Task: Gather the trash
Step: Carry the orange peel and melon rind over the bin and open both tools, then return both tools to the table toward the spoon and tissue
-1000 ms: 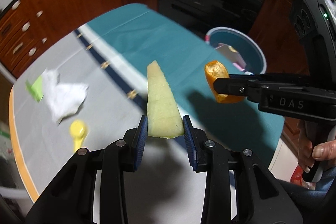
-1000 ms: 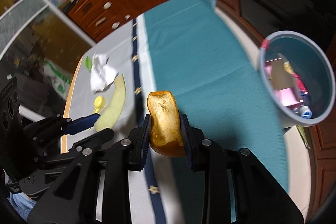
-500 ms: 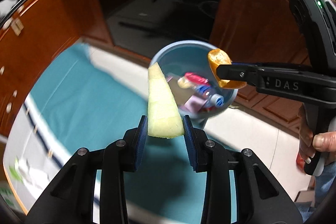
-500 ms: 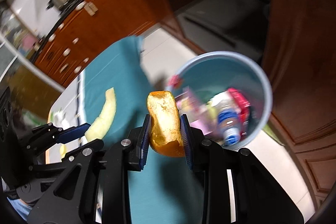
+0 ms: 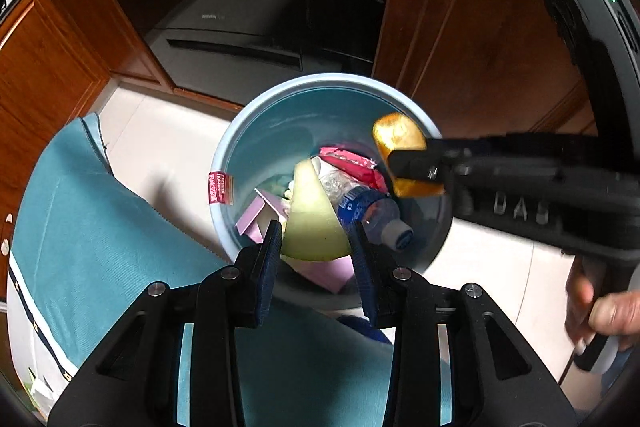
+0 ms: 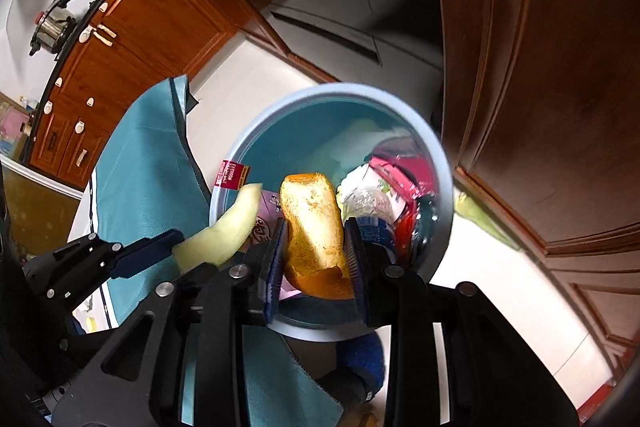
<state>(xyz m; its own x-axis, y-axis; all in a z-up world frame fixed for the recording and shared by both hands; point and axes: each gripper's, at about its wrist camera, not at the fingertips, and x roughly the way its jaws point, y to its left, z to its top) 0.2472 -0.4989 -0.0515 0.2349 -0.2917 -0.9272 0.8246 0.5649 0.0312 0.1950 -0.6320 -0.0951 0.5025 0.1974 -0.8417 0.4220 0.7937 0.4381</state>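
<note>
My left gripper [image 5: 315, 245] is shut on a pale green melon rind [image 5: 312, 219] and holds it over the open blue trash bin [image 5: 256, 131]. My right gripper [image 6: 315, 247] is shut on an orange peel [image 6: 314, 227] and holds it over the same bin [image 6: 280, 111]. The right gripper [image 5: 412, 167] with the orange peel [image 5: 396, 135] shows at the right of the left wrist view. The left gripper [image 6: 176, 239] with the melon rind [image 6: 224, 227] shows at the left of the right wrist view.
The bin holds a plastic bottle [image 5: 372, 211], a red wrapper [image 5: 352, 163] and pink cartons [image 5: 260, 215]. A teal tablecloth [image 5: 100, 219] hangs off the table edge left of the bin. Wooden cabinets [image 6: 540, 67] and a dark appliance [image 5: 240, 27] stand behind it.
Both grippers have swung from over the table to over the trash bin, each still holding its piece. The bin now lies directly below both.
</note>
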